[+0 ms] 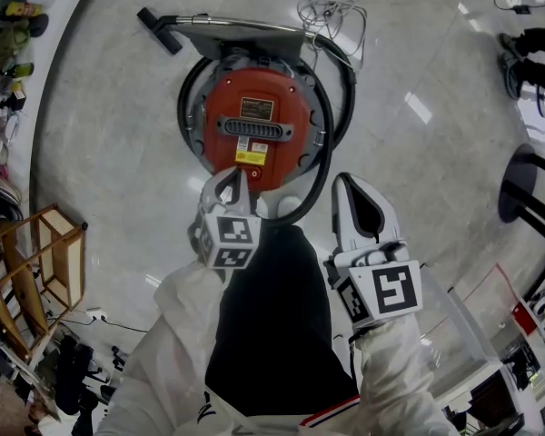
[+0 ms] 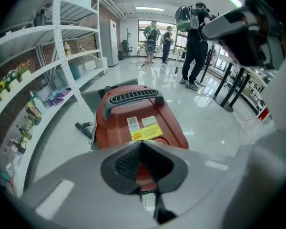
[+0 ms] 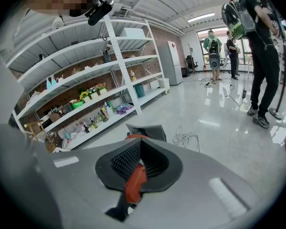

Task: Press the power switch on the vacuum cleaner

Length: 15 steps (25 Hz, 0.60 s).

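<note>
Floor [image 1: 418, 153]: pale polished stone, glossy, and it fills most of the head view. The white shelving [image 2: 62, 32] runs along one side of the room and also shows in the right gripper view [image 3: 86, 66], with small goods on its lower levels.

Vacuum cleaner [image 1: 254, 125]: a round red canister standing on the floor straight ahead of me. From the left gripper view [image 2: 138, 118] I see its lid close up. A black hose [image 1: 331, 125] loops round the body. I cannot pick out the power switch with certainty in any view.

White sleeves [image 1: 177, 352] lead out to both tools.

Left tool [image 1: 234, 184]: clenched, with the jaw tips meeting and nothing between them [image 2: 142, 144]. In the head view its tip overlaps the near edge of the red lid. I cannot tell whether it touches.

Right tool [image 1: 350, 193]: also clenched and empty [image 3: 140, 142]. It sits to the right of the canister, above the hose loop. In its own view, the red of the body shows through the gap under the pads.

Smaller items:
- The black grilled handle [image 2: 133, 98] lies across the top of the lid.
- The floor nozzle [image 1: 159, 30] lies on the floor at the far left of the machine.
- A loose white cord [image 1: 331, 12] is tangled on the floor beyond the canister.
- A yellow label [image 1: 249, 157] sits near the front of the lid, just beyond the left tool's tip [image 2: 145, 133].
</note>
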Motion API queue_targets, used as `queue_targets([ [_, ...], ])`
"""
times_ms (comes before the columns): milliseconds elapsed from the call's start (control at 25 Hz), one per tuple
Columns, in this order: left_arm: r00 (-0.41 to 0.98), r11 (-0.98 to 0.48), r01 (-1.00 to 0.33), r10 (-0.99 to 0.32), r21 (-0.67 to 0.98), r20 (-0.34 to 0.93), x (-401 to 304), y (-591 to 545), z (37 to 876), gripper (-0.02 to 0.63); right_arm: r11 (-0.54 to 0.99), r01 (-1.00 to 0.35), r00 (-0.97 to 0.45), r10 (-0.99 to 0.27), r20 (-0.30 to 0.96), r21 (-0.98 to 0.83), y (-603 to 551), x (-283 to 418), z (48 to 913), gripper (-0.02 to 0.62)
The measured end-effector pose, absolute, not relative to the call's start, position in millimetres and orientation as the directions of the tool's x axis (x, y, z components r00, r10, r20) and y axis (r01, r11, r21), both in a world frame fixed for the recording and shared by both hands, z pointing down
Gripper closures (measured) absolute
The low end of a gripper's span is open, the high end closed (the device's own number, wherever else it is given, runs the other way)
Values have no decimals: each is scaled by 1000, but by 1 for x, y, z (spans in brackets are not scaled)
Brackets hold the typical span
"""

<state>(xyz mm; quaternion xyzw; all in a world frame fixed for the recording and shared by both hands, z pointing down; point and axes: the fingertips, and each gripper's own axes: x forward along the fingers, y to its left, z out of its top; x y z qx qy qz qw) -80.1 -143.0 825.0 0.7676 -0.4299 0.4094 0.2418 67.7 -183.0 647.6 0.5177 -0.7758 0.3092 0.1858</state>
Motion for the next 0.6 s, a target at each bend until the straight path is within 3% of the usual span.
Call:
queue_targets([
  [600, 289, -501, -865, -472, 17, 833, -80, -147, 821, 606, 266, -920, -391, -683, 617, -288, -181, 74, 652, 595],
])
